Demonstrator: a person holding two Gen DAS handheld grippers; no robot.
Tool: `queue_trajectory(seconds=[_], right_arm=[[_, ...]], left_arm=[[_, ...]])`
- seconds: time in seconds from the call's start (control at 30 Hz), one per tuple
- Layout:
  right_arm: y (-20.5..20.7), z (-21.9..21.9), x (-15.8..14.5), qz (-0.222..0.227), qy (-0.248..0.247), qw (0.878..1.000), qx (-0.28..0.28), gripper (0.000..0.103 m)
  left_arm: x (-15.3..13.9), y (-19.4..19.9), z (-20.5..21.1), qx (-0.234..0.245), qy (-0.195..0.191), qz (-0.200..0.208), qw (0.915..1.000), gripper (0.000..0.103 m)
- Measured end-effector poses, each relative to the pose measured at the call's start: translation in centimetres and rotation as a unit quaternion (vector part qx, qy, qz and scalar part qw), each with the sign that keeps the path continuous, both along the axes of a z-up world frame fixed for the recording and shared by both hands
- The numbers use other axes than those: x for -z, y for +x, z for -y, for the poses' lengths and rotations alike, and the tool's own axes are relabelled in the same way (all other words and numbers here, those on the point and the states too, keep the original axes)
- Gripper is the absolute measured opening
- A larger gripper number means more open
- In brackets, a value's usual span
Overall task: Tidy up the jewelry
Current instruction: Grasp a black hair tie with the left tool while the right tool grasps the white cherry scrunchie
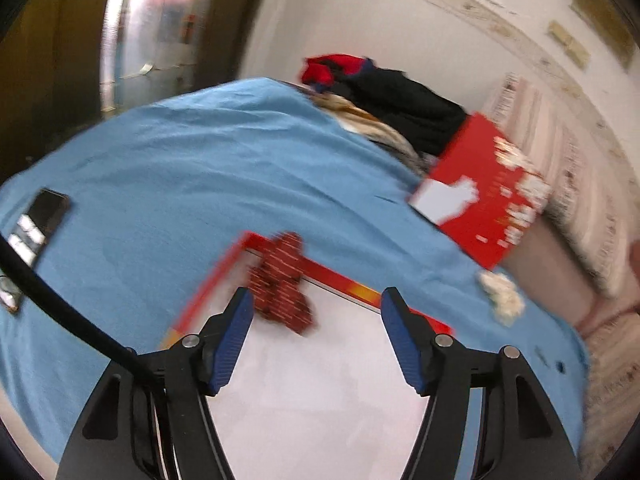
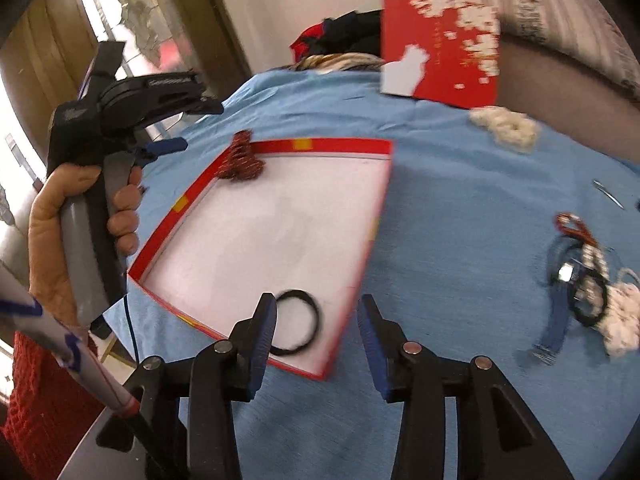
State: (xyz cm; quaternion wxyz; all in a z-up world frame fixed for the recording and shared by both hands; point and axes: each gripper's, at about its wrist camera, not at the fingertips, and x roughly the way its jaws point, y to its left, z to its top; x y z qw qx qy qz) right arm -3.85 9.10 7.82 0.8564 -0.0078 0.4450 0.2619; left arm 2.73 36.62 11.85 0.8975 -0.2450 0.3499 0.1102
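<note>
Fingers (image 2: 264, 320) beside black ring (image 2: 298, 328).

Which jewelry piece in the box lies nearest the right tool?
The black ring-shaped band, lying flat in the near corner of the red-rimmed box, just ahead of the open right tool. The dark red beaded piece sits in the far corner instead.

A blue cloth (image 2: 460, 208) covers the supporting surface. On it, near centre in the right wrist view, lies a shallow red-rimmed box (image 2: 320, 146) with a white floor. A red lid (image 2: 440, 52) rests at one o'clock, a cream tuft (image 2: 506, 128) just below it. At three o'clock a tangle of jewelry (image 2: 580, 276) lies. In the left wrist view, a dark phone (image 1: 38, 220) lies at nine o'clock, and piled clothes (image 1: 392, 100) at one o'clock.
</note>
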Motion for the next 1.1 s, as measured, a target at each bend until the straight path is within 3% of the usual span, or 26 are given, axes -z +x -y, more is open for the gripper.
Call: queue_trajectory(seconds=[0.13,0.3,0.67,0.87,1.1], right_arm=[[-0.4,5.1,-0.3,0.002,-0.003,0.999,0.048,0.046],[-1.1,12.2,0.0,-0.004,-0.008,0.992,0.123,0.046],[-1.1,26.5,0.3,0.004,-0.021,0.963,0.27,0.046],[0.8,30.0,0.9,0.009,-0.028,0.953,0.302,0.047],[2.5,32.5,2.1,0.008,-0.032,0.944,0.328,0.048]], left_arm=[[-0.4,-0.2,4.9,0.055,0.011,0.008,0.9984,0.065],[-0.9,-0.2,12.3,0.132,0.044,0.015,0.9901,0.065],[3.7,0.1,26.4,0.292,0.037,-0.056,0.954,0.065],[6.1,-0.1,30.7,0.338,0.048,-0.082,0.9364,0.065],[6.4,-0.2,33.9,0.376,0.055,-0.065,0.9228,0.065]])
